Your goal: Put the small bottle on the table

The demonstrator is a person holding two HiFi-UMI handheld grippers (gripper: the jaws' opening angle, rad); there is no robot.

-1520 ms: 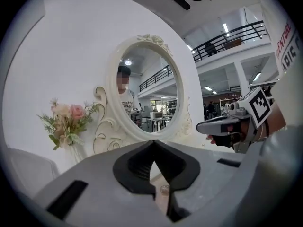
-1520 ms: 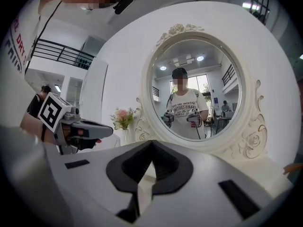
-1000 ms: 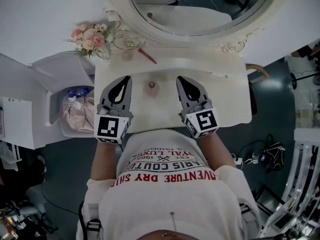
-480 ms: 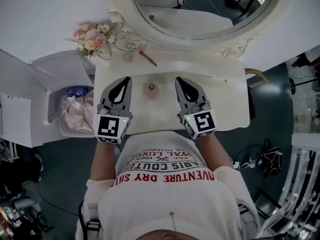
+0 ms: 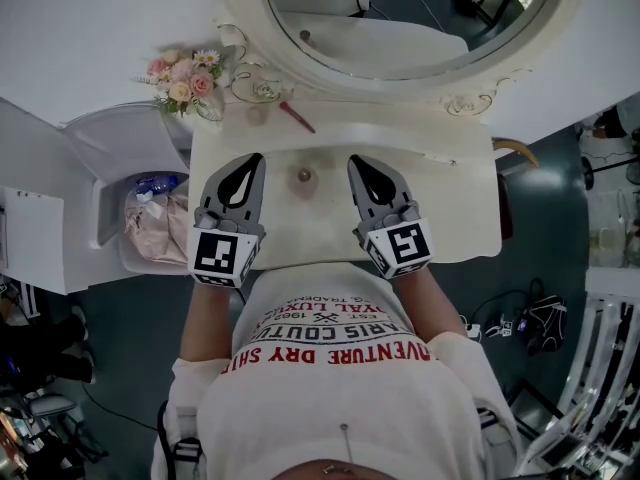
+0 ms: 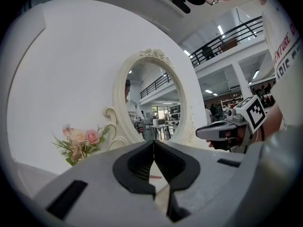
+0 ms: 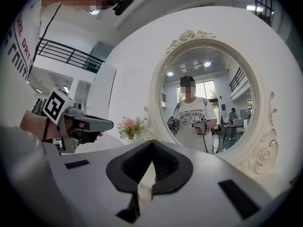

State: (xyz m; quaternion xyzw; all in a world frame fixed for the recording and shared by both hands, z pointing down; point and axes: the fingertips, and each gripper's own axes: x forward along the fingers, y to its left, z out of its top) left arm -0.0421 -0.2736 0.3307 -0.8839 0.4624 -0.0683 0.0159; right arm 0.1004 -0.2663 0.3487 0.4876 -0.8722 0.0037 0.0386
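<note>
The small bottle (image 5: 304, 176) stands upright on the cream dressing table (image 5: 450, 218), seen from above as a small round cap. It sits between the two grippers and touches neither. My left gripper (image 5: 247, 159) hovers to its left, jaws shut with nothing in them; its tips (image 6: 154, 143) meet in the left gripper view. My right gripper (image 5: 356, 161) hovers to the bottle's right, also shut and empty, its tips (image 7: 152, 143) touching. Each gripper shows in the other's view: the right gripper (image 6: 222, 129) and the left gripper (image 7: 85, 124). The bottle is hidden in both gripper views.
A big oval mirror (image 5: 400, 18) stands at the table's back edge. A pink flower bunch (image 5: 185, 78) is at the back left and a thin red item (image 5: 295, 116) lies near it. A bin (image 5: 150, 218) with a bag and a plastic bottle stands left of the table.
The right gripper has edged slightly to the left, toward the bottle. The left gripper and the bottle have stayed where they were.
</note>
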